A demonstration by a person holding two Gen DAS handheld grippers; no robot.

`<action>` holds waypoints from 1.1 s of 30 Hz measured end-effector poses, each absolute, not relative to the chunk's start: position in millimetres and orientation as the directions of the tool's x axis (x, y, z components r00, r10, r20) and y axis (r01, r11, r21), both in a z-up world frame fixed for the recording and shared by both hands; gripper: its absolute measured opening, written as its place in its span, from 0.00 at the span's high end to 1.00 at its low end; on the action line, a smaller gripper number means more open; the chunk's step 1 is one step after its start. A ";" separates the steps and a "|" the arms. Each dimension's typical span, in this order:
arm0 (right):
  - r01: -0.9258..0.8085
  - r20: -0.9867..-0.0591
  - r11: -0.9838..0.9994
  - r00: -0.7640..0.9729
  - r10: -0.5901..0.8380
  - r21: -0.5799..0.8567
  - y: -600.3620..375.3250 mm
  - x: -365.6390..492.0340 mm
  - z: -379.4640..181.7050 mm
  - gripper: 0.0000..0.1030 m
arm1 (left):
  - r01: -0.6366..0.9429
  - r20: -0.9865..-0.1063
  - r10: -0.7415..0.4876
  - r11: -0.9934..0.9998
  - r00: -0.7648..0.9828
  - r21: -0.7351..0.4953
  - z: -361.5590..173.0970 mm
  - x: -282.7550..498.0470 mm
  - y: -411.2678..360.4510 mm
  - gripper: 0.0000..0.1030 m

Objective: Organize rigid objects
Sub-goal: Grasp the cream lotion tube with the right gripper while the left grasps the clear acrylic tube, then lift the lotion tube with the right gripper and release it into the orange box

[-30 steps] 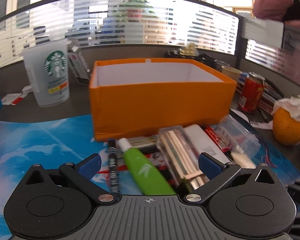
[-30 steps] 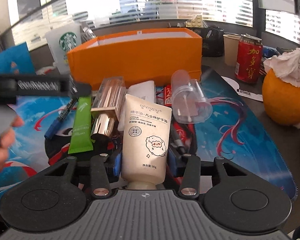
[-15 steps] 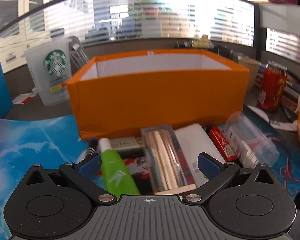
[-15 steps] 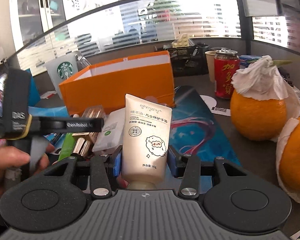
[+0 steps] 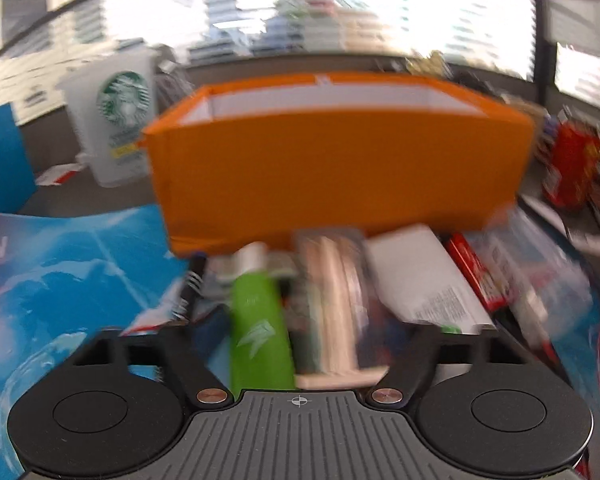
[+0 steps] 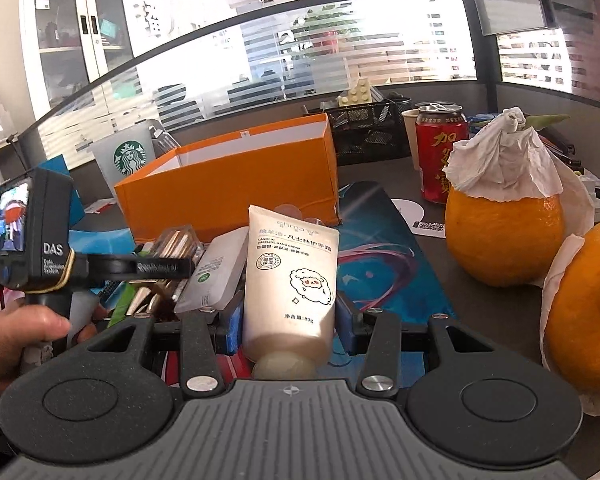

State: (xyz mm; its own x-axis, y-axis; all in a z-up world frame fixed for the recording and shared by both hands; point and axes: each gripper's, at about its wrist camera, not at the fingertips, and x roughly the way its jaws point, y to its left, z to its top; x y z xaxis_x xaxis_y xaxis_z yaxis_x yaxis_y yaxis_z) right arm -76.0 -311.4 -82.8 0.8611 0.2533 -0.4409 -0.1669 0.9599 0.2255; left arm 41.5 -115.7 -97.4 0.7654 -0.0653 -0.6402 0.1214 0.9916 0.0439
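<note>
R claw (image 6: 288,322) pinches the cream tube (image 6: 290,280) between its blue pads, cap end toward the cam, tube standing up off the pile. That's the change: 1 s ago the tube sat low among the clutter w/ the claw around it; now it's lifted clear, view is higher, mat (image 6: 380,264) visible under it. Pick looks done, carry under way.

L claw (image 5: 300,336): fingers wide apart, holding nothing. It has closed in on the pile – 1 s ago the items were farther off, now green tube (image 5: 260,320) and gold case (image 5: 336,300) lie between its fingers. Frame is blurred, so it's moving; can't tell if anything is touched yet. In the R view it sits low over the pile, held by the L hand (image 6: 16,344).

Beyond: white tube (image 6: 216,276) and red pack (image 5: 476,276) beside those, all just in front of the orange box (image 6: 236,184). Box is open; what shows of its inside looks bare.

Farther out: cup (image 6: 126,160) left of box, red can (image 6: 440,160), oranges (image 6: 504,240) at right – prob. not part of the job.

Meaning: first item is on its way, prob. to the box; L likely going for green tube or gold case next.
</note>
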 end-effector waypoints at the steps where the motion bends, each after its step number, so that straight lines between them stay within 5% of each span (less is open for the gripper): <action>1: -0.169 -0.440 0.960 0.861 0.254 0.225 -311.0 -76.3 -82.7 0.60 | 0.129 -0.630 -0.075 0.991 0.773 0.041 -97.7 41.7 -118.2 0.43; 16: -0.168 -0.434 0.963 0.866 0.247 0.211 -309.3 -73.7 -80.0 0.60 | 0.204 -0.588 -0.107 0.974 0.801 0.100 -96.9 22.2 -121.0 0.50; 22: -0.163 -0.442 0.965 0.864 0.240 0.206 -307.6 -71.4 -81.8 0.60 | 0.160 -0.581 -0.064 0.980 0.811 0.115 -97.1 12.2 -102.7 0.33; 28: -0.169 -0.455 0.963 0.855 0.249 0.210 -304.8 -69.9 -85.3 0.60 | 0.169 -0.490 -0.064 0.970 0.869 0.174 -90.3 -4.9 -106.7 0.33; 33: -0.171 -0.455 0.963 0.855 0.250 0.209 -304.1 -70.4 -85.1 0.60 | 0.194 -0.552 -0.098 0.974 0.828 0.118 -90.8 1.8 -109.3 0.46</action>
